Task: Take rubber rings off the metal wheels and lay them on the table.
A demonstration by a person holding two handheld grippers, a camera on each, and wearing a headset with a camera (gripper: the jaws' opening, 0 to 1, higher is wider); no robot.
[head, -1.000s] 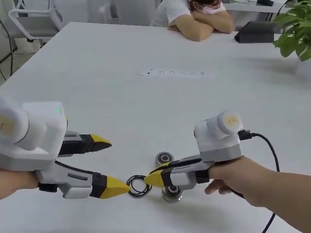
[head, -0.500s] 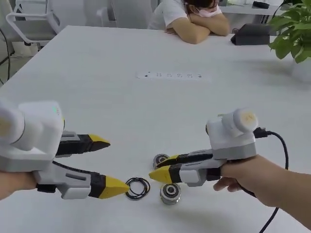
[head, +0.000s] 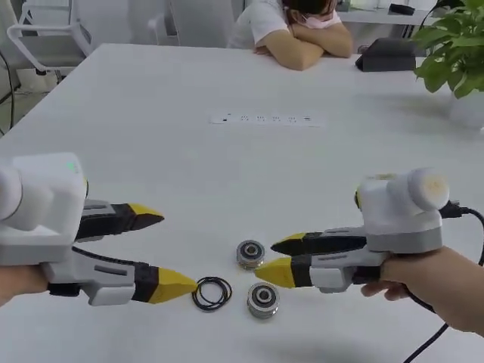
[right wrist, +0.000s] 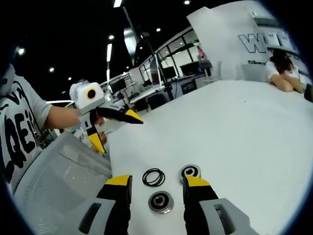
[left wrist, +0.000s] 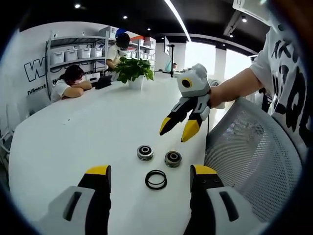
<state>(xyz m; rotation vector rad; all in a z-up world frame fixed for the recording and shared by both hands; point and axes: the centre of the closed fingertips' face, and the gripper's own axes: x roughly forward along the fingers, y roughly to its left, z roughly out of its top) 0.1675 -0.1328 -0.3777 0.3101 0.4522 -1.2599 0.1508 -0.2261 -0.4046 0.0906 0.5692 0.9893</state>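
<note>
While the rubber rings [head: 212, 293] lie on the table [head: 227, 166] beside the metal wheels [head: 250, 253], my left gripper [head: 178, 251] and right gripper [left wrist: 173, 135] stand spread, empty; I would inspect each wheel rim before closing.

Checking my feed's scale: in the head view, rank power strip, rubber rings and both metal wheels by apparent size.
Largest: power strip.
Next: rubber rings.
Smallest: far wheel and near wheel, alike, unranked.
</note>
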